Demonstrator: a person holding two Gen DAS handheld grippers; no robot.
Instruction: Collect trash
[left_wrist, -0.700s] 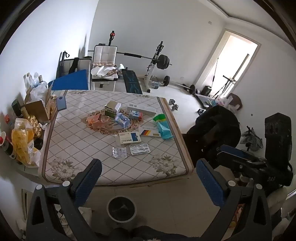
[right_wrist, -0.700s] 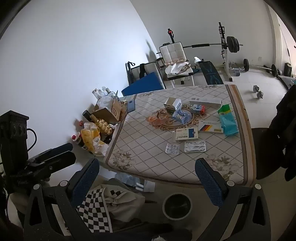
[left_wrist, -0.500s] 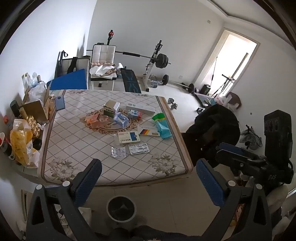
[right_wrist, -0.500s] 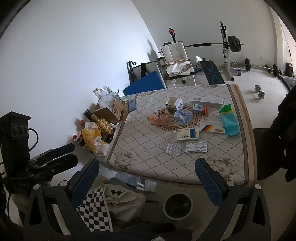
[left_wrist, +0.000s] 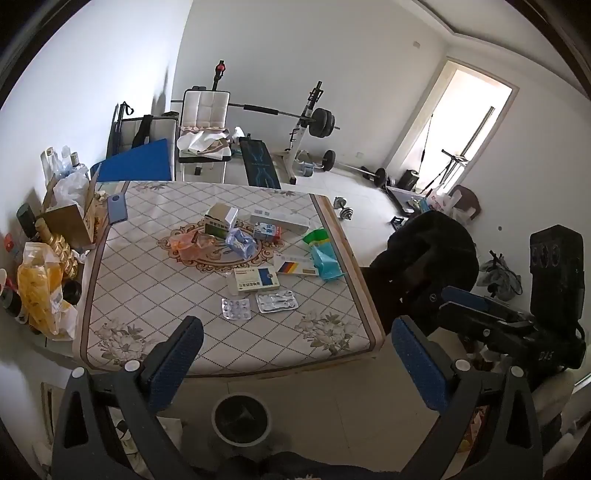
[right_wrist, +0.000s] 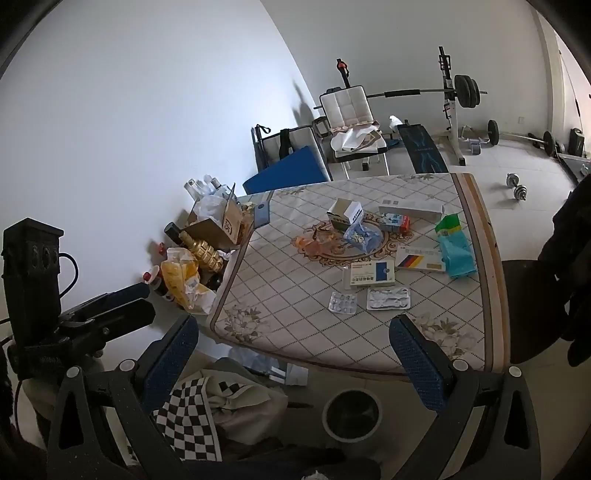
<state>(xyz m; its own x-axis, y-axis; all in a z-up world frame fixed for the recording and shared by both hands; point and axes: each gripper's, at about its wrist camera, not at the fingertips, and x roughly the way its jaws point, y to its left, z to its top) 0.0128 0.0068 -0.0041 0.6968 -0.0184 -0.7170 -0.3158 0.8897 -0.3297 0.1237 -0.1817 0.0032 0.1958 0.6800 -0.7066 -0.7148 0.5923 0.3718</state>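
Trash lies on a table (left_wrist: 147, 295) (right_wrist: 288, 295) with a patterned cloth: two blister packs (left_wrist: 236, 308) (right_wrist: 342, 303), a white and blue medicine box (left_wrist: 256, 280) (right_wrist: 369, 275), a teal packet (left_wrist: 325, 260) (right_wrist: 456, 254), a green and white box (left_wrist: 221, 220) (right_wrist: 345, 214) and orange wrappers (left_wrist: 188, 245). A round bin (left_wrist: 242, 419) (right_wrist: 351, 413) stands on the floor before the table. My left gripper (left_wrist: 295, 362) and right gripper (right_wrist: 293, 358) are open and empty, held back from the table's near edge, above the bin.
Bottles, a cardboard box (left_wrist: 70, 221) and a yellow bag (left_wrist: 40, 295) crowd the table's left side. A black chair (left_wrist: 424, 266) stands to the right. A checkered bag (right_wrist: 195, 417) lies on the floor. A weight bench (left_wrist: 258, 166) stands behind.
Both views have drawn back slightly from the table. Both grippers stay open and empty.
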